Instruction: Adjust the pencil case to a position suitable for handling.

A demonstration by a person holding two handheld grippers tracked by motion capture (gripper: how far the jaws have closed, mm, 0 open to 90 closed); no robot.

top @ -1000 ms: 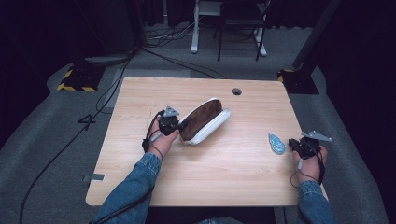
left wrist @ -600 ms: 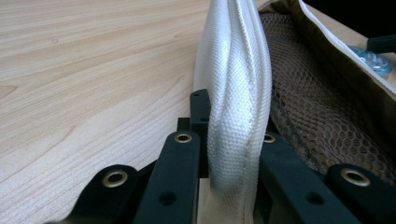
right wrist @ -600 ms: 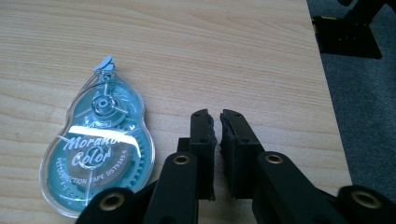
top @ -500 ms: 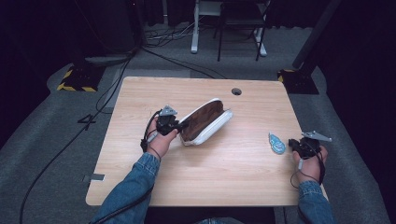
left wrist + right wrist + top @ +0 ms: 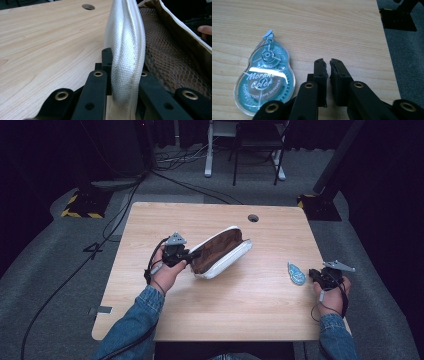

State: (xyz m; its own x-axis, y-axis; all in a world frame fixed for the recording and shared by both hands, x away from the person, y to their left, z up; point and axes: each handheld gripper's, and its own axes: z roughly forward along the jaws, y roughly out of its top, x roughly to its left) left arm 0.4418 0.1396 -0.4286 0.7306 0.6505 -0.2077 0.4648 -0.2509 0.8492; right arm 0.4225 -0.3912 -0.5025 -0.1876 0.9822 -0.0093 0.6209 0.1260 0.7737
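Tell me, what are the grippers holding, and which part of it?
The left gripper pinches the white edge of the open pouch, at its near end. The right gripper is shut on nothing, beside the correction tape.

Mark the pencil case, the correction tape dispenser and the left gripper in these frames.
pencil case [image 5: 222, 251]: high view, on its brown mesh lining.
correction tape dispenser [image 5: 265, 80]: right gripper view, on its clear teal body.
left gripper [image 5: 192, 254]: high view, at its jaws, shut on the case's white edge.
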